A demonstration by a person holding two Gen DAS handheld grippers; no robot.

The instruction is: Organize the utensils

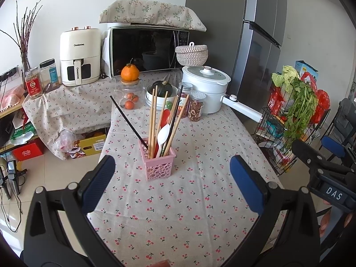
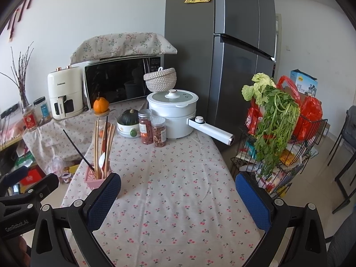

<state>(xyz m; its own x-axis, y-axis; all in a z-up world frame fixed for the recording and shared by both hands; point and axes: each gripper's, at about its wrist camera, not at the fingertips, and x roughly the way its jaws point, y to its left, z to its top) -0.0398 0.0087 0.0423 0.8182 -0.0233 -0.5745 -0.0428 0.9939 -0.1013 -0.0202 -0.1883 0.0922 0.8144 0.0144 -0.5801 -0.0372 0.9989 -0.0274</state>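
Observation:
A pink perforated utensil holder (image 1: 158, 164) stands on the cherry-print tablecloth (image 1: 200, 200). It holds several wooden chopsticks (image 1: 153, 115), black chopsticks (image 1: 129, 120), a white spoon (image 1: 163, 134) and a red spoon (image 1: 165, 115). My left gripper (image 1: 172, 182) is open and empty, just in front of the holder. In the right wrist view the holder (image 2: 94, 179) stands at the left, beside my left fingertip. My right gripper (image 2: 178, 197) is open and empty above the cloth (image 2: 178, 189).
At the table's far end stand a white pot (image 1: 204, 89) with a long handle, two jars (image 1: 195, 106), a bowl with a squash (image 1: 161, 89) and a jar with an orange (image 1: 130, 93). A wire rack with greens (image 2: 278, 138) stands to the right.

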